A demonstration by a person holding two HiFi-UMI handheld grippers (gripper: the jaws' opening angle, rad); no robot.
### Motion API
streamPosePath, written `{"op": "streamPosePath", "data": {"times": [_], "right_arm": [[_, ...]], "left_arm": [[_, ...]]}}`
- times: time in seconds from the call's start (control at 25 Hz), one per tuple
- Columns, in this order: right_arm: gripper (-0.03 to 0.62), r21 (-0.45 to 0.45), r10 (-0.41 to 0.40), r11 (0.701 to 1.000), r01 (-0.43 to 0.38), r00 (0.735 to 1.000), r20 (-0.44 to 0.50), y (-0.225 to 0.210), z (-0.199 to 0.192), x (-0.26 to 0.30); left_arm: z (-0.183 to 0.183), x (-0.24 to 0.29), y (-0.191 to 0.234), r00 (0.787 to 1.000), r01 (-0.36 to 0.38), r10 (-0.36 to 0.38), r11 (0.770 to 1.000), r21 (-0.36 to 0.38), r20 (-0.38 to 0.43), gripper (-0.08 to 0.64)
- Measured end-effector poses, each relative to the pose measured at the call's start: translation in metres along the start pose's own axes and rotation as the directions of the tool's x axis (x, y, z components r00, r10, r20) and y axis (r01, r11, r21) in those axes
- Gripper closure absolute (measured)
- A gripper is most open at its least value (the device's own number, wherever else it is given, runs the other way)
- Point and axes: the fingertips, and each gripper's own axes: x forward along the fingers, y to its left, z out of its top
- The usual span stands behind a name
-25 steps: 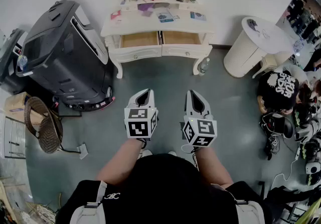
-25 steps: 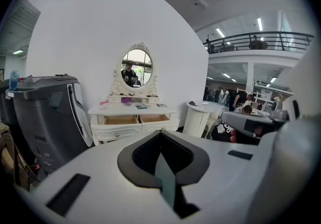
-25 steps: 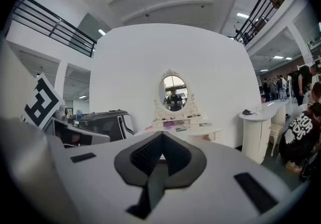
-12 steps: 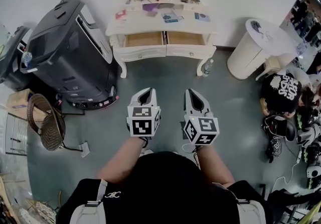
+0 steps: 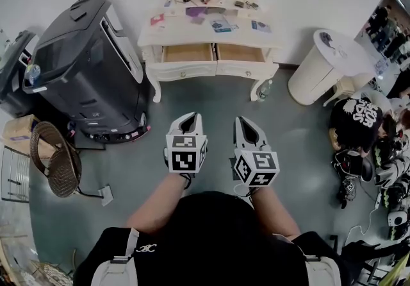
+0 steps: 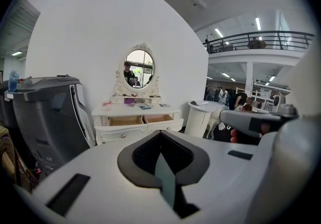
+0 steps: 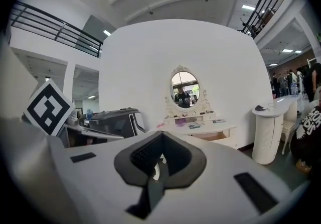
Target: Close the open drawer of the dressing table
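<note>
The white dressing table (image 5: 208, 29) with an oval mirror stands against the far wall. Both of its drawers are pulled out: the left drawer (image 5: 187, 54) and the right drawer (image 5: 239, 54), each showing a bare wooden inside. My left gripper (image 5: 187, 118) and right gripper (image 5: 246, 122) are held side by side over the grey floor, well short of the table, pointing at it. Both are shut with nothing between the jaws. The left gripper view looks past my left gripper (image 6: 161, 135) to the table (image 6: 136, 112) and its open drawers. In the right gripper view my right gripper (image 7: 161, 137) covers the table's lower part (image 7: 206, 129).
A large dark grey machine (image 5: 83, 63) stands left of the table. A white round pedestal table (image 5: 320, 63) is at the right, a bottle (image 5: 263, 90) by the table's right leg. A wicker basket (image 5: 56, 158) lies at left; a seated person (image 5: 359, 118) and shoes at right.
The view has shifted a little closer to the dressing table, which now sits lower and further right. Both grippers stay shut and side by side. The drawers stay open.
</note>
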Motion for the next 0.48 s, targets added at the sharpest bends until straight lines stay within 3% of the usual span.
{"op": "streamPosePath", "data": {"times": [0.32, 0.48], "right_arm": [[0.581, -0.016, -0.025, 1.0, 0.025, 1.0, -0.007, 0.017, -0.004, 0.015], [0.581, -0.044, -0.032, 0.999, 0.032, 0.999, -0.006, 0.004, -0.006, 0.029]], "left_arm": [[-0.001, 0.007, 0.019, 0.998, 0.061, -0.061, 0.998, 0.001, 0.005, 0.552], [-0.005, 0.024, 0.023, 0.998, 0.061, -0.061, 0.998, 0.007, -0.013, 0.552]]}}
